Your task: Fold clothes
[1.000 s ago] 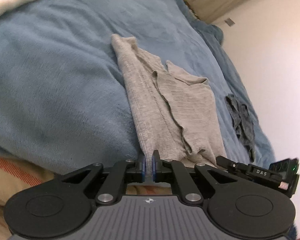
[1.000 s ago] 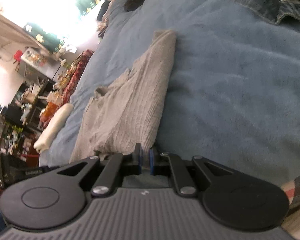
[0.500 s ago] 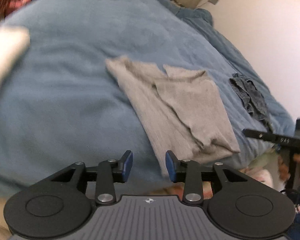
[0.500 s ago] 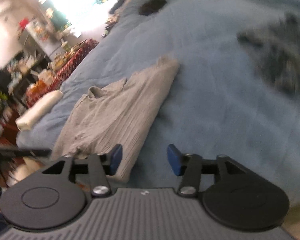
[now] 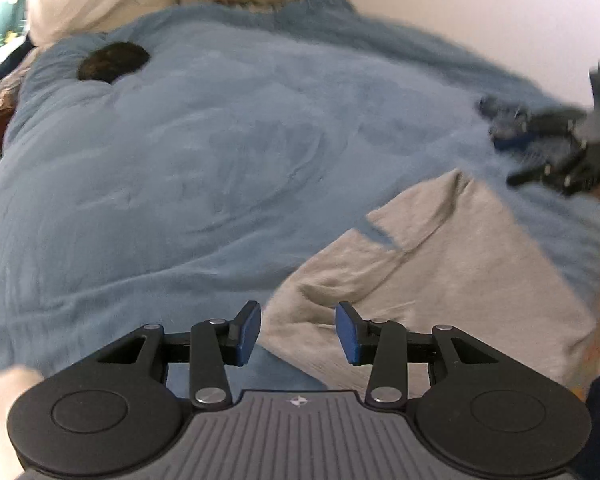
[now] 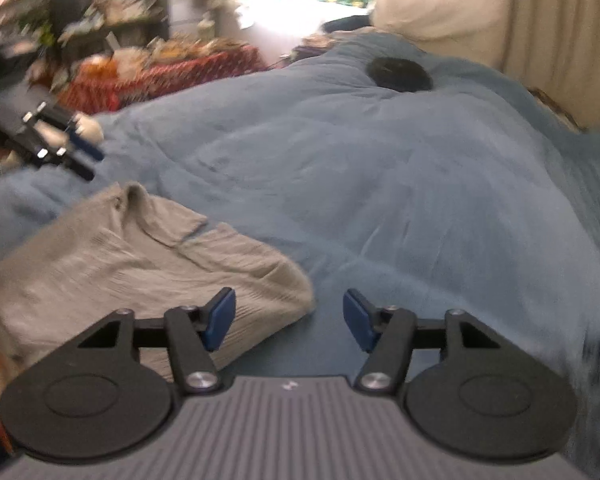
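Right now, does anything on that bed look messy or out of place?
Slightly. The folded grey knit garment lies skewed at the edge of the fluffy blue blanket, its top flap creased and uneven. A dark round object sits alone far up the bed; it is too blurred to identify. Both claws are open, holding nothing.

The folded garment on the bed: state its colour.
Light grey garment, plain, on a blue blanket; clearest in the right wrist view.

Blue blanket (image 5: 228,168) lies wide and bare beyond the grey garment (image 5: 440,272), passable on its far side. Obstacles: dark round object (image 5: 114,62) far beyond the garment, dark crumpled cloth (image 5: 500,116) to its right, cluttered red-covered table (image 6: 160,76) past the blanket's left edge.
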The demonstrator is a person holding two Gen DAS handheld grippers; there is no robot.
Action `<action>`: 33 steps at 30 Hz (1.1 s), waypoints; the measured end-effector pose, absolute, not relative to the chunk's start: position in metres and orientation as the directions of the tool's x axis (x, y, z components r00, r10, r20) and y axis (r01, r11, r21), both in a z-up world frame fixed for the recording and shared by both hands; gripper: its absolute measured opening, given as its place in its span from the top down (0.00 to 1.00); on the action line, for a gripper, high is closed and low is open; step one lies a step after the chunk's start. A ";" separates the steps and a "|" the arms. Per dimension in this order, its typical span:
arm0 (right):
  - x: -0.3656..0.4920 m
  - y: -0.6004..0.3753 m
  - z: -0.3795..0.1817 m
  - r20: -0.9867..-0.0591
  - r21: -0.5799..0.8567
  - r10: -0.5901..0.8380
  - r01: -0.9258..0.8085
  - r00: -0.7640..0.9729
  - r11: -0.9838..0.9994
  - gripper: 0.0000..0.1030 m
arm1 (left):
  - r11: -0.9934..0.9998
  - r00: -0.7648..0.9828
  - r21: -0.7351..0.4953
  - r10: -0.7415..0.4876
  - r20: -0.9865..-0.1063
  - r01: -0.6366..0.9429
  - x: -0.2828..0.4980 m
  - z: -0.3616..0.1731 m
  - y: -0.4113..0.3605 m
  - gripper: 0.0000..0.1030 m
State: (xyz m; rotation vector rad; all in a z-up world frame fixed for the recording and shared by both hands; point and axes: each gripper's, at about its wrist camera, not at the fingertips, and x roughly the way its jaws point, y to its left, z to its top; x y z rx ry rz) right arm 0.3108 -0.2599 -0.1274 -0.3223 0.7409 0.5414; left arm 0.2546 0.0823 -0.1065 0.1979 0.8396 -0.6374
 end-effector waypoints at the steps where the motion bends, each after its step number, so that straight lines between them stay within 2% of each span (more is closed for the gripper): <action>1: 0.318 -0.260 -0.128 -0.724 -0.099 0.353 -0.595 0.593 0.797 0.45 | 0.783 0.480 -0.073 -0.449 -0.754 0.618 0.261 -0.108 0.080 0.61; 6: 0.347 -0.249 -0.135 -0.773 -0.166 0.353 -0.705 0.527 0.690 0.50 | 0.699 0.401 -0.038 -0.454 -0.796 0.714 0.293 -0.118 0.068 0.61; 8: 0.355 -0.242 -0.139 -0.793 -0.181 0.359 -0.753 0.492 0.633 0.58 | 0.661 0.370 -0.026 -0.452 -0.812 0.750 0.306 -0.122 0.064 0.61; 13: 0.367 -0.227 -0.148 -0.836 -0.208 0.346 -0.830 0.426 0.518 0.60 | 0.566 0.295 -0.013 -0.449 -0.843 0.825 0.320 -0.130 0.052 0.61; 15: 0.370 -0.225 -0.149 -0.853 -0.188 0.347 -0.850 0.389 0.492 0.68 | 0.536 0.273 -0.009 -0.444 -0.853 0.844 0.321 -0.135 0.048 0.61; 17: 0.371 -0.225 -0.151 -0.869 -0.174 0.341 -0.867 0.358 0.467 0.81 | 0.518 0.257 -0.010 -0.441 -0.860 0.855 0.324 -0.138 0.047 0.61; 18: 0.371 -0.225 -0.151 -0.874 -0.174 0.337 -0.872 0.351 0.457 0.83 | 0.513 0.250 -0.015 -0.442 -0.861 0.858 0.325 -0.140 0.046 0.61; 19: 0.370 -0.224 -0.151 -0.876 -0.177 0.333 -0.875 0.349 0.450 0.85 | 0.509 0.242 -0.021 -0.443 -0.863 0.860 0.326 -0.141 0.046 0.62; 20: 0.369 -0.225 -0.149 -0.876 -0.179 0.333 -0.875 0.350 0.449 0.87 | 0.507 0.232 -0.029 -0.444 -0.865 0.861 0.327 -0.142 0.046 0.70; 21: 0.368 -0.227 -0.147 -0.873 -0.180 0.334 -0.872 0.356 0.456 0.87 | 0.508 0.229 -0.035 -0.447 -0.865 0.861 0.327 -0.142 0.046 0.82; 22: 0.366 -0.229 -0.145 -0.870 -0.181 0.336 -0.867 0.362 0.464 0.87 | 0.510 0.228 -0.039 -0.450 -0.863 0.859 0.326 -0.141 0.046 0.87; 24: 0.362 -0.234 -0.139 -0.861 -0.186 0.339 -0.856 0.378 0.482 0.88 | 0.513 0.255 -0.019 -0.459 -0.851 0.858 0.319 -0.136 0.046 0.91; 33: 0.318 -0.251 -0.101 -0.797 -0.241 0.362 -0.804 0.484 0.543 0.89 | 0.553 0.420 0.082 -0.520 -0.744 0.829 0.263 -0.088 0.052 0.93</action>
